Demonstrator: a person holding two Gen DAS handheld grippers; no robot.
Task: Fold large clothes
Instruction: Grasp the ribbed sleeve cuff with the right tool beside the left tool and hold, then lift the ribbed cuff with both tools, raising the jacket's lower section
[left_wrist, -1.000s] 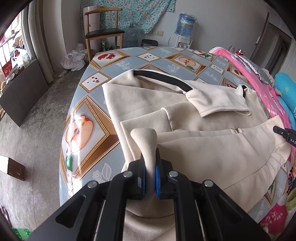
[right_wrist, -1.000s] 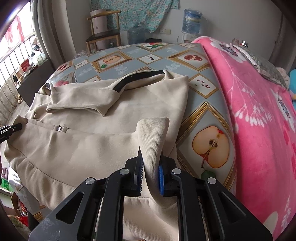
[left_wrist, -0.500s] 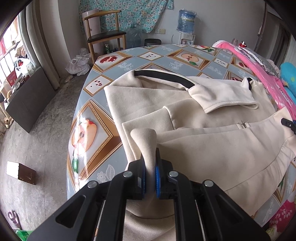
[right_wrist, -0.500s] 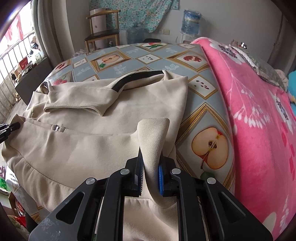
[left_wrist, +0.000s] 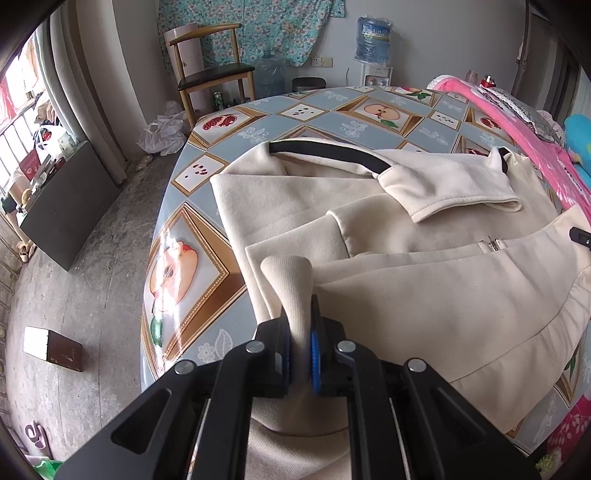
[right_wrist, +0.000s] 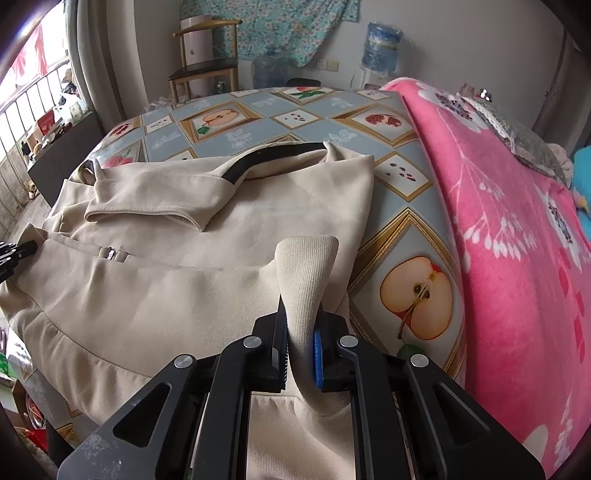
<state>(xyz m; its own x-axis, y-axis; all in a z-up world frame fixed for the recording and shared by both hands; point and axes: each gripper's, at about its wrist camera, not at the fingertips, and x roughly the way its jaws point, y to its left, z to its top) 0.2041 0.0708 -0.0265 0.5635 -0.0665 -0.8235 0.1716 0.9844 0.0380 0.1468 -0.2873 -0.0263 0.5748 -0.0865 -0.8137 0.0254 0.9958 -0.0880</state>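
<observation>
Garment: the large cream fleece jacket with a black collar band (left_wrist: 424, 236) lay across the round table under its fruit-print blue oilcloth (left_wrist: 207, 236), collar end toward the far rim, ribbed hem end at the near rim.
Done so far: one sleeve (left_wrist: 454, 188) was already folded in over the chest, its cuff lying just beside the collar band; the other sleeve looked tucked in flat as well. The hem fold, I'd say, was started but not laid.
Left gripper (left_wrist: 298, 347): pinched tight, blue pads clamped on a ridge of ribbed hem (left_wrist: 290, 284) at the near rim of the table.
Right gripper (right_wrist: 300, 350): clamped too, jaws having just nipped in a touch more on its own ridge of hem cloth (right_wrist: 308, 273), near rim again, the pink flowered blanket (right_wrist: 517, 236) just beside.
Left to do: carrying the hem over toward the collar, laying it down, smoothing. My call: around the halfway mark.
Watch out: hem cloth sagged between the grippers and hung off the near rim; an uneven carry could skew the fold.
</observation>
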